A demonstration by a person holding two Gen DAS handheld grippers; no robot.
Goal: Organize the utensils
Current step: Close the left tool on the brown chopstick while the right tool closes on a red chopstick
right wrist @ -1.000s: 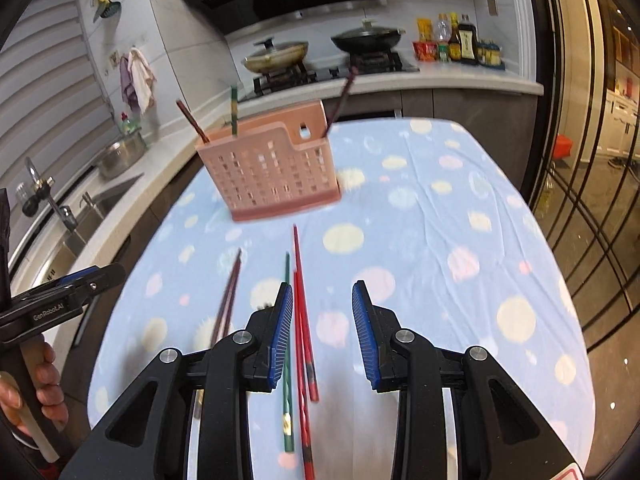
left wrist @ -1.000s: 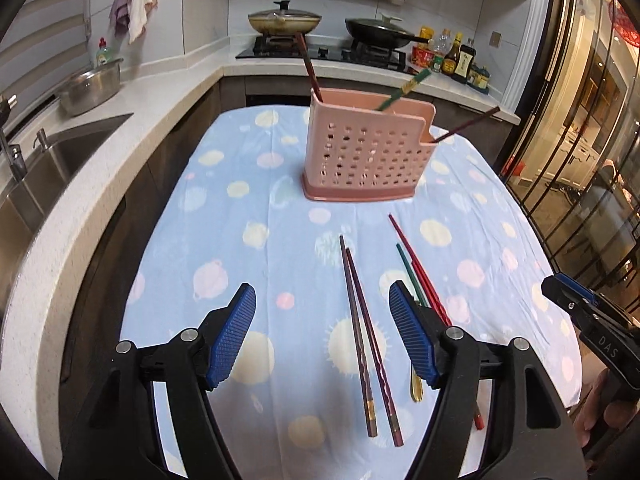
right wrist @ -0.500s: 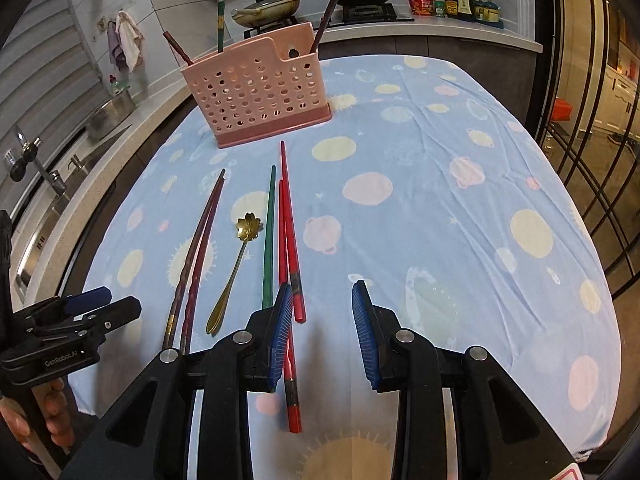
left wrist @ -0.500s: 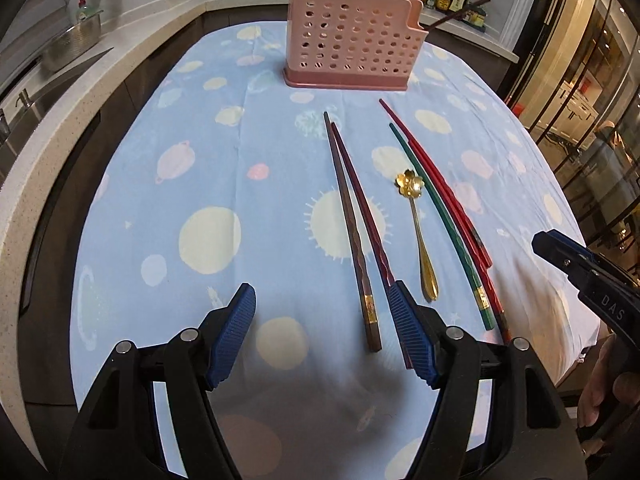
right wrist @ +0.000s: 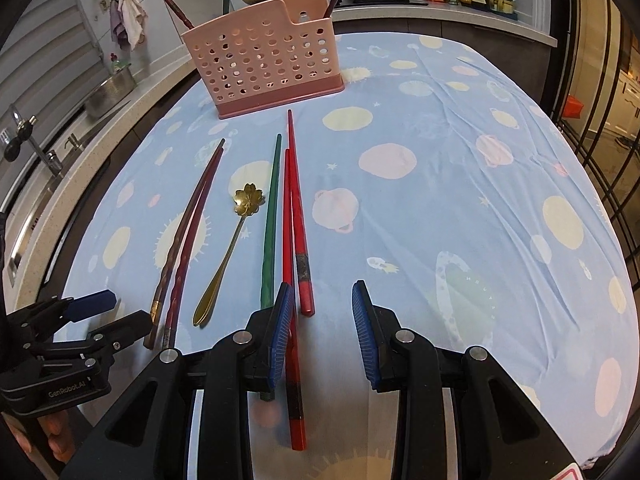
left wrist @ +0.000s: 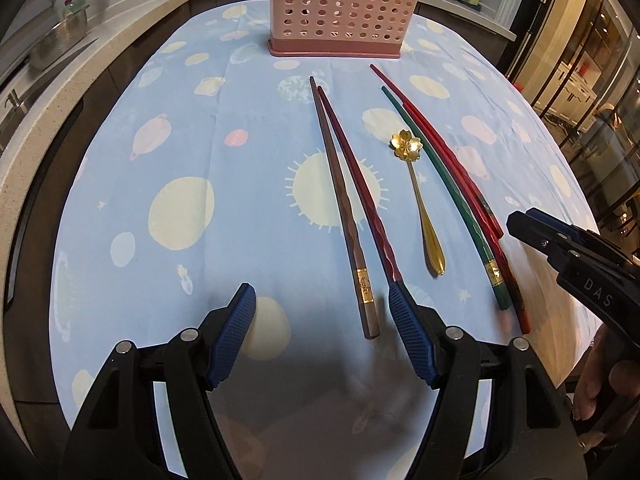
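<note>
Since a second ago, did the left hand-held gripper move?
Yes. The left hand-held gripper dropped toward the tablecloth and tipped downward; the pink utensil holder slid to the picture's top.

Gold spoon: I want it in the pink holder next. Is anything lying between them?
Nothing visible: only bare tablecloth lies between the gold spoon and the pink holder; chopsticks lie alongside it, not across.

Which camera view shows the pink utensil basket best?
The right wrist view: the whole pink basket is in frame, with its rim and the chopsticks standing in it. In the left wrist view the basket is cut off at the top edge, so only its holed front wall and base show.
</note>
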